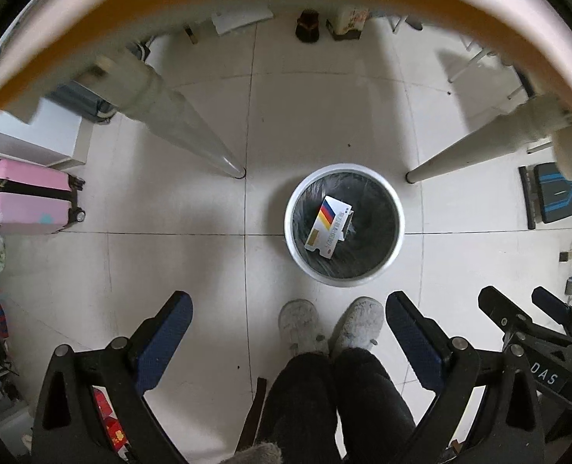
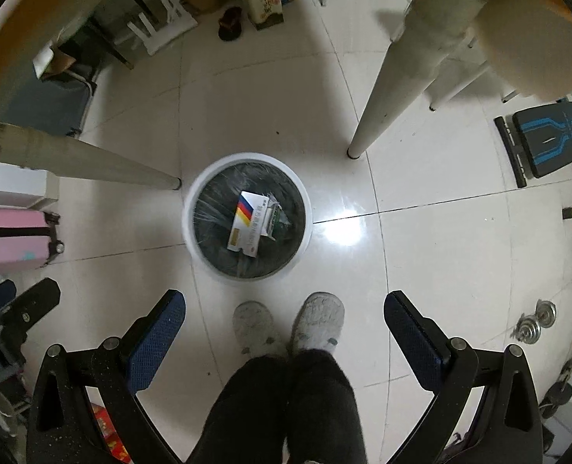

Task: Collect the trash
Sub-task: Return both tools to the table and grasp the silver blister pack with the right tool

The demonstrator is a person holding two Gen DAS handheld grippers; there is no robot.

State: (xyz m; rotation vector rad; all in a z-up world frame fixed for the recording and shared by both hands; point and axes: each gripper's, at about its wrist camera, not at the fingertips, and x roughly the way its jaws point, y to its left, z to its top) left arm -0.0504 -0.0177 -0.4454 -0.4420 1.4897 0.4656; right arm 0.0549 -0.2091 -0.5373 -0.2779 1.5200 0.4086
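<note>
On the far left a pink suitcase [image 1: 30, 197] lies on the white floor [image 1: 169, 270], well apart from the bin. Next comes a table leg [image 1: 193, 131] that slants down to the floor, just left of the bin. The left gripper [image 1: 287, 332] hangs over the floor with its blue fingers [image 1: 166, 344] wide apart and nothing between them. Two fuzzy slippers [image 1: 330, 326] stand side by side between the fingers, near the bin's close edge. The bin [image 1: 299, 247] is round and white with a dark bag inside. A flat white box [image 1: 329, 227] with red, yellow and blue stripes lies inside the bin, on the bag. In the right view some clear wrap [image 2: 276, 214] lies beside the box in the bin, touching it. Another table leg [image 1: 475, 150] comes down to the floor just right of the bin. The right gripper [image 2: 284, 330] also hangs over the floor, its fingers [image 2: 413, 344] spread wide and holding nothing. Far right, a black and blue pad [image 2: 548, 137] lies on the floor, and small metal weights [image 2: 535, 323] sit near the wall
</note>
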